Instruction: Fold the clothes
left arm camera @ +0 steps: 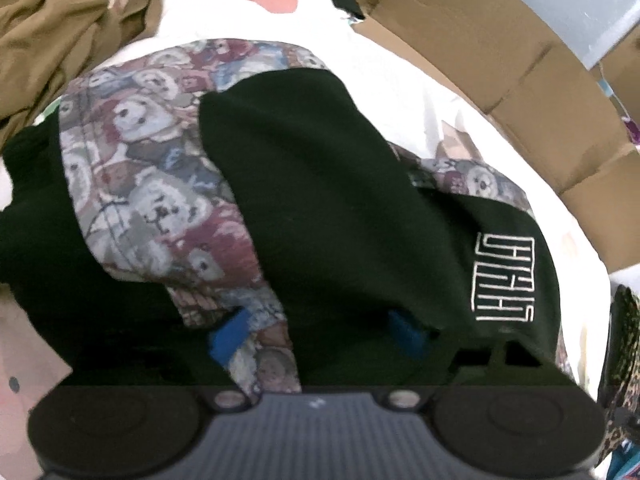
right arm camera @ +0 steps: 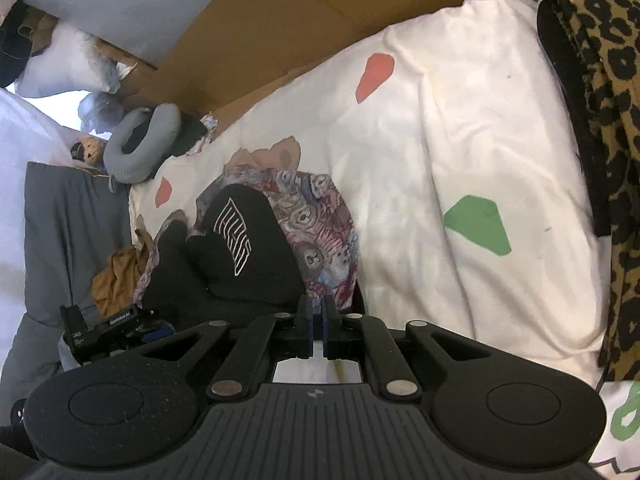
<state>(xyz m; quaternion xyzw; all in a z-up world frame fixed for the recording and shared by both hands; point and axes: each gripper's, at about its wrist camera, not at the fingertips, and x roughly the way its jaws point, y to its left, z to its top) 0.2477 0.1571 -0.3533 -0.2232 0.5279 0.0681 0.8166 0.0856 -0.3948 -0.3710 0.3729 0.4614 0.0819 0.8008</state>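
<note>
A black garment [left arm camera: 320, 200] with a white line logo [left arm camera: 502, 278] and a teddy-bear print lining [left arm camera: 152, 184] lies crumpled on a white duvet [left arm camera: 400, 80]. My left gripper [left arm camera: 318, 336] is pushed into it. Its blue pads [left arm camera: 228, 340] stand well apart, with black cloth and a strip of bear print bunched between and over them. In the right wrist view the same garment [right arm camera: 248, 264] lies just beyond my right gripper [right arm camera: 318, 304], whose pads are pressed together with nothing visible between them. Its tips are at the bear-print edge [right arm camera: 332, 240]. The left gripper's body [right arm camera: 112, 324] shows at the garment's left.
Cardboard boxes [left arm camera: 520, 60] line the far side of the bed. A brown garment [left arm camera: 52, 28] lies beside the black one, a leopard-print garment [right arm camera: 600, 120] at the right. A grey neck pillow [right arm camera: 144, 140], a small doll [right arm camera: 90, 152] and a grey blanket [right arm camera: 68, 220] lie at the left.
</note>
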